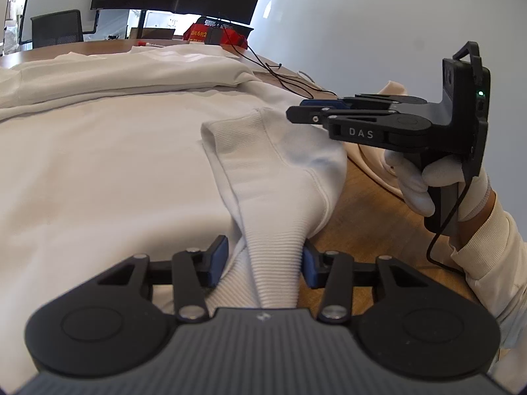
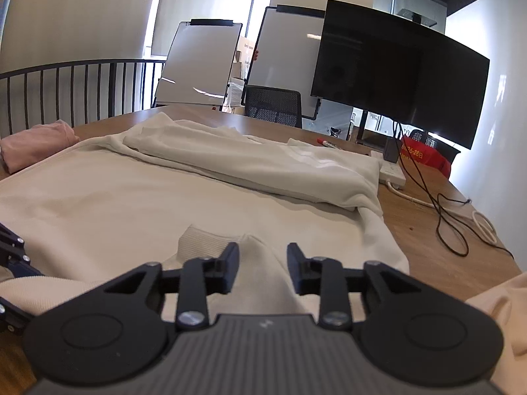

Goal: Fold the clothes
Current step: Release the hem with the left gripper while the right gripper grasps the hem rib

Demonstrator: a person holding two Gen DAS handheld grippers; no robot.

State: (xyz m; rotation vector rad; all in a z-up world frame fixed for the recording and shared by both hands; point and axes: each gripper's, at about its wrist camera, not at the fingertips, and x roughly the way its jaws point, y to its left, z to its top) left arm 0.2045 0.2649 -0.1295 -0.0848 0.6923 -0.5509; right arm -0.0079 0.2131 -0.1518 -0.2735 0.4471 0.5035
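Observation:
A cream-white sweatshirt [image 1: 98,171] lies spread over the wooden table [image 1: 355,210], with one part folded across its far side [image 2: 250,161]. Its ribbed hem [image 1: 273,247] rises in a tent between my left gripper's [image 1: 265,261] blue pads, which press on it from both sides. My right gripper [image 1: 298,110], held in a white-gloved hand [image 1: 411,181], hovers just above the hem's corner [image 1: 237,131]. In the right wrist view the right gripper [image 2: 263,268] stands open over a ridge of the fabric, gripping nothing.
A folded pink garment [image 2: 33,148] lies at the table's far left. Another cream garment [image 2: 500,302] lies at the near right edge. A power strip [image 2: 392,171], black cables [image 2: 444,210], a red marker [image 2: 327,143] and a red bag [image 2: 425,158] crowd the far right, under a dark monitor [image 2: 395,72].

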